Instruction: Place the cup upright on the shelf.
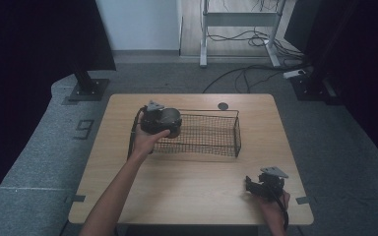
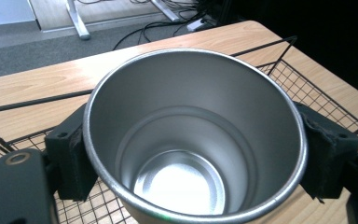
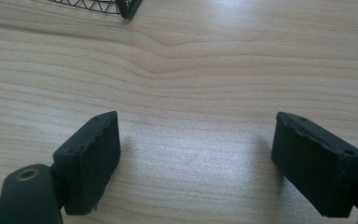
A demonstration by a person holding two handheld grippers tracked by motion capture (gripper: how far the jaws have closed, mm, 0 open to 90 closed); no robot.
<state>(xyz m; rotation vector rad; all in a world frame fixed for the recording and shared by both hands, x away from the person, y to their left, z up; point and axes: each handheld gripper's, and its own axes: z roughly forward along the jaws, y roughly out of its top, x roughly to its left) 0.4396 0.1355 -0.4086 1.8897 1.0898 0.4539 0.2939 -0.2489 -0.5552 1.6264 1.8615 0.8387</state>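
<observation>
Black tongs (image 1: 256, 184), grey three-cornered top plates, trailing cables.

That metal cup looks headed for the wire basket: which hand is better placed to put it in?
Left, probably. The left gripper already clamps the metal cup over the wire basket. The right gripper is open, over bare table.

light wooden table (image 1: 192, 182), grey carpet beneath, black wire basket (image 1: 211, 133) lying on its far half

Only legible mark was a dark numeral "9" on the grey carpeted floor (image 1: 44, 147), left of the light wooden table (image 1: 192, 196).
</observation>
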